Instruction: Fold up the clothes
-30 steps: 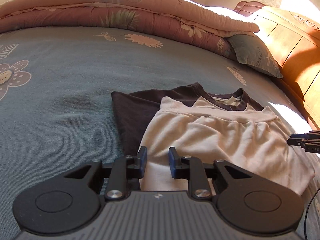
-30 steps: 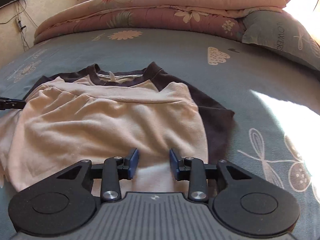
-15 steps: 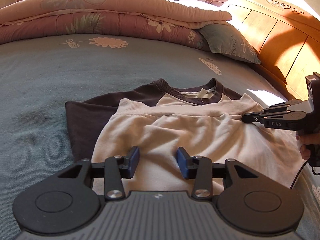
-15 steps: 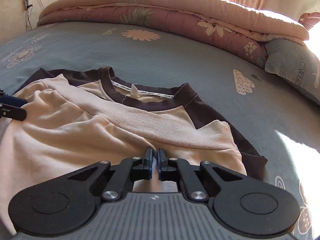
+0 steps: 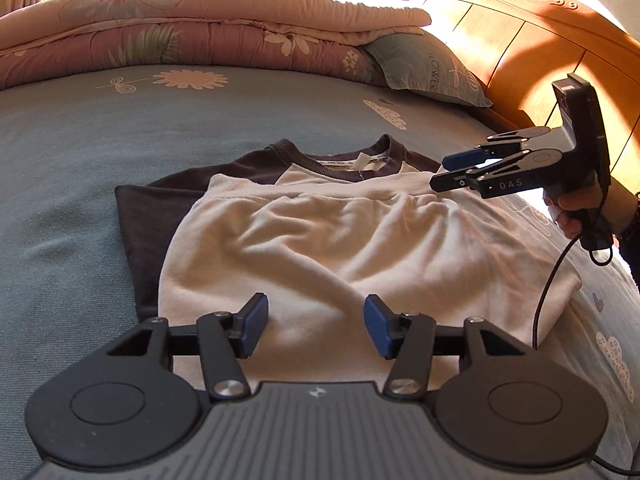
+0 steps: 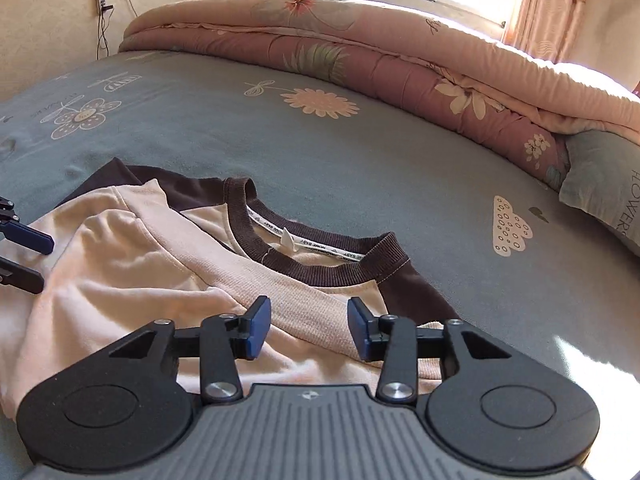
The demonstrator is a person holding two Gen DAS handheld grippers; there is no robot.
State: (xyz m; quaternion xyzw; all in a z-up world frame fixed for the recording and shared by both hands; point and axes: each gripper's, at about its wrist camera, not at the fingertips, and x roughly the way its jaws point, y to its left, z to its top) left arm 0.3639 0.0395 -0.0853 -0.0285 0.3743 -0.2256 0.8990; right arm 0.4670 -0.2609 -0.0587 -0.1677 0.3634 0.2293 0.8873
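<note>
A cream shirt (image 5: 320, 240) with dark brown sleeves and collar (image 6: 320, 256) lies on the bed, its lower half folded up over the chest. My left gripper (image 5: 316, 326) hovers over the near fold of the shirt. Its jaws are opening and nothing is pinched between them. My right gripper (image 6: 308, 328) is above the ribbed hem (image 6: 320, 320) near the collar. Its jaws are also opening and the pads are clear of the cloth. Each gripper shows in the other's view: the right gripper (image 5: 442, 171) is held by a hand (image 5: 576, 216), and the left gripper (image 6: 42, 262) is at the left edge.
The blue-grey flowered sheet (image 5: 80, 160) spreads around the shirt. A folded pink quilt (image 5: 200, 20) lies along the far side, a pillow (image 5: 432, 68) beside it. A wooden headboard (image 5: 520, 40) stands at the right. A black cable (image 5: 548, 280) hangs from the right gripper.
The right gripper was shut half a second ago and now stands open, having shifted toward the collar. The left gripper's jaws have widened, and it has moved along the shirt's near edge.
</note>
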